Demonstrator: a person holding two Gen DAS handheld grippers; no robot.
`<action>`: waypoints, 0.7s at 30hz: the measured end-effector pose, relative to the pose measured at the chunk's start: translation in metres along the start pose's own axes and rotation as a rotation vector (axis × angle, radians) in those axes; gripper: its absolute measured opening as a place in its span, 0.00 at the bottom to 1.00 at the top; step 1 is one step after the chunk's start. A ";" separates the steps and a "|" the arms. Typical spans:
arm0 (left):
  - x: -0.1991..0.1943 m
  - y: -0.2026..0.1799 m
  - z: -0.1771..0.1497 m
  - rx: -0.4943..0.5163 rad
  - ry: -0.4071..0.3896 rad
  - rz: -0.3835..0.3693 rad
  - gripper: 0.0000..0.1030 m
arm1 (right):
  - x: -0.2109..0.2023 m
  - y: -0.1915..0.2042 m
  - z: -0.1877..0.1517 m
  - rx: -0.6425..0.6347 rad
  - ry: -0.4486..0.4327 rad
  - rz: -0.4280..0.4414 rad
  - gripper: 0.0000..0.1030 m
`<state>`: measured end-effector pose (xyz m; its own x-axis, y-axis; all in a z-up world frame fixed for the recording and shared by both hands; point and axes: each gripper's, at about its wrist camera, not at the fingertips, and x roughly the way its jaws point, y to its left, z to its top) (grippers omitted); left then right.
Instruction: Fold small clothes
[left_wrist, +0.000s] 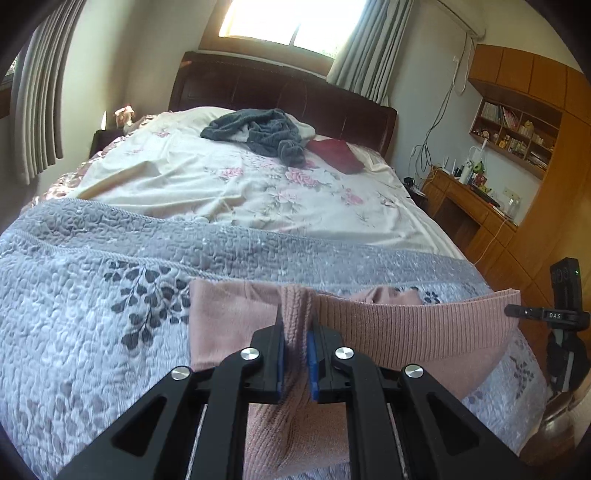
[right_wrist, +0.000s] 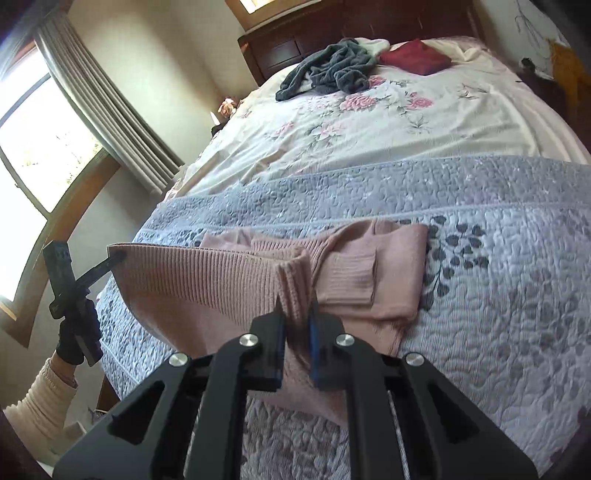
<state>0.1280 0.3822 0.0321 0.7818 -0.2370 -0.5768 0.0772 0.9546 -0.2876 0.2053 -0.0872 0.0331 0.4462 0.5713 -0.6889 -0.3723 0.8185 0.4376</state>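
Pink sweater (left_wrist: 406, 332) hem is pinched, seemingly tight, between both grippers' closed fingers (left_wrist: 279, 343).

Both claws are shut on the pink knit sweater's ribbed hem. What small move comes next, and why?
Probably carry the hem forward. The left claw and right claw both pinch the pink ribbed knit sweater, its hem lifted off the grey quilted bedspread; laying it over the far part would likely complete a fold.
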 end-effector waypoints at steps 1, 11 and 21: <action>0.012 0.004 0.010 -0.011 0.001 0.009 0.09 | 0.007 -0.005 0.013 0.013 -0.004 -0.009 0.09; 0.139 0.041 0.042 -0.060 0.123 0.115 0.09 | 0.111 -0.062 0.079 0.139 0.065 -0.101 0.09; 0.220 0.066 -0.003 -0.095 0.284 0.237 0.13 | 0.193 -0.097 0.060 0.131 0.198 -0.266 0.11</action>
<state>0.3029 0.3929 -0.1158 0.5671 -0.0647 -0.8211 -0.1535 0.9711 -0.1825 0.3768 -0.0527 -0.1080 0.3428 0.3246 -0.8816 -0.1511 0.9452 0.2893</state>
